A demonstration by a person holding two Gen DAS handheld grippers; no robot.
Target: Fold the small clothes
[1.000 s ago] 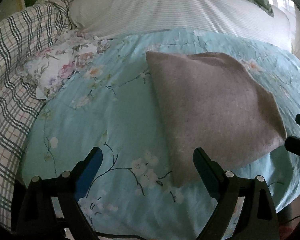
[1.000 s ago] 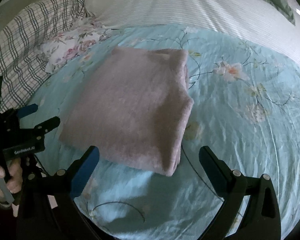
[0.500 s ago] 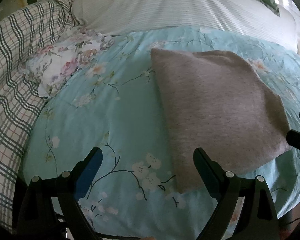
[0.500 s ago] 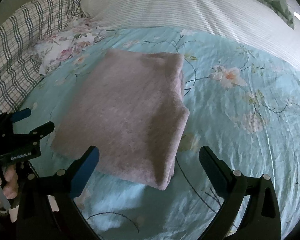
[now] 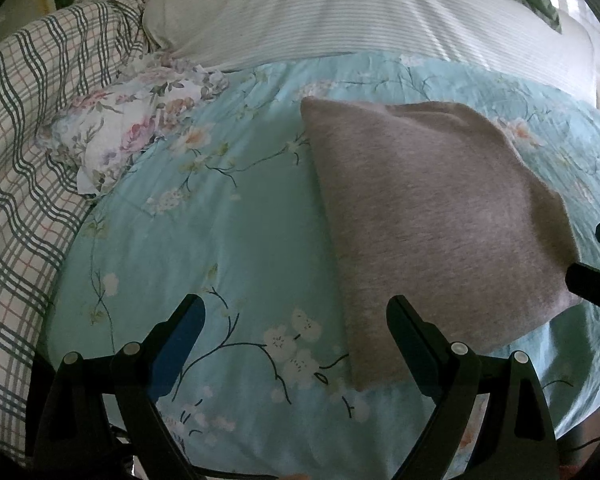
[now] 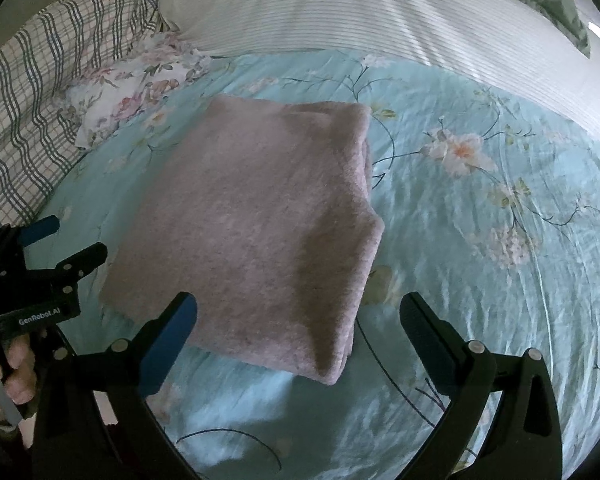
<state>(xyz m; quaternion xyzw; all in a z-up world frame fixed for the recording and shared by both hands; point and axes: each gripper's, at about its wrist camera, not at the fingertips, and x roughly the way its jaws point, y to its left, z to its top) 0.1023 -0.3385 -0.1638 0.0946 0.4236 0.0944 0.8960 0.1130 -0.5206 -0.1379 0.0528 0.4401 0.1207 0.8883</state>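
Observation:
A pinkish-grey garment [image 5: 432, 216] lies folded into a thick rectangle on the light blue floral bedspread [image 5: 228, 232]; it also shows in the right wrist view [image 6: 256, 220]. My left gripper [image 5: 296, 332] is open and empty, just before the garment's near left corner. My right gripper [image 6: 300, 328] is open and empty, hovering at the garment's near right corner. The left gripper also shows at the left edge of the right wrist view [image 6: 44, 256], and the right gripper's fingers [image 5: 596, 280] at the right edge of the left wrist view.
A white striped pillow [image 5: 340, 12] lies at the head of the bed. A plaid blanket [image 5: 24, 128] and a floral cloth [image 5: 124, 132] lie bunched at the left. The bedspread's near edge [image 6: 260, 440] drops off close below my grippers.
Both grippers have drifted slightly; the garment sits a little lower and nearer in the right wrist view. The garment itself has not moved and both grippers stay open.

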